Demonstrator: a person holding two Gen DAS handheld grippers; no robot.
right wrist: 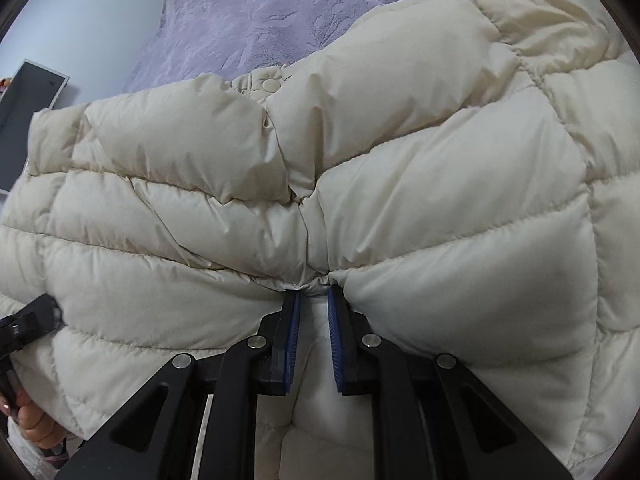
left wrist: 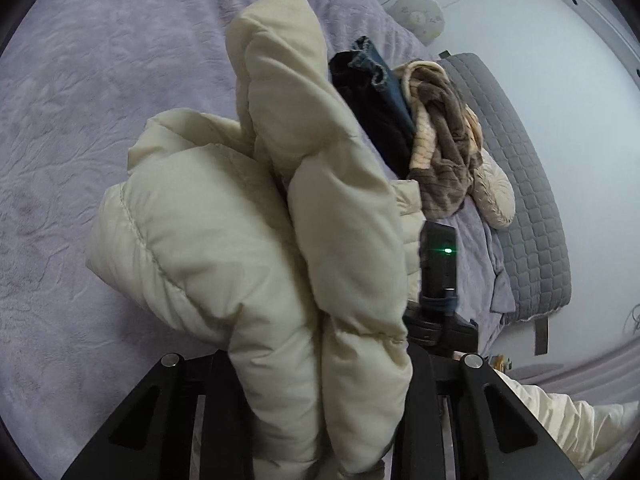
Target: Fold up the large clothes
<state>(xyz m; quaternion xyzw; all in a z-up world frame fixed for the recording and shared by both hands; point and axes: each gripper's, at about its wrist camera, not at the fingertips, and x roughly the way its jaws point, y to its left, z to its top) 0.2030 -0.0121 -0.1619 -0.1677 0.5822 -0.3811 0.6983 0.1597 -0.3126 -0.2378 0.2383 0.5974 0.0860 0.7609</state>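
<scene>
A cream puffer jacket (right wrist: 400, 168) lies spread over a lilac bedspread (right wrist: 260, 12). My right gripper (right wrist: 314, 290) points down at it, its blue pads (right wrist: 292, 332) pinched on a gathered fold at a quilting seam. In the left wrist view a puffy sleeve of the jacket (left wrist: 224, 240) stands up off the bedspread (left wrist: 100, 120). It rises from between the jaws of my left gripper (left wrist: 324, 380), which is shut on it; the fabric hides the fingertips.
A heap of other clothes lies at the bed's far side: dark jeans (left wrist: 380, 100) and a brown-and-cream garment (left wrist: 436, 140). Behind them stand a grey quilted headboard (left wrist: 520, 160) and a round cushion (left wrist: 420, 16). A hand (right wrist: 32, 420) shows at the lower left.
</scene>
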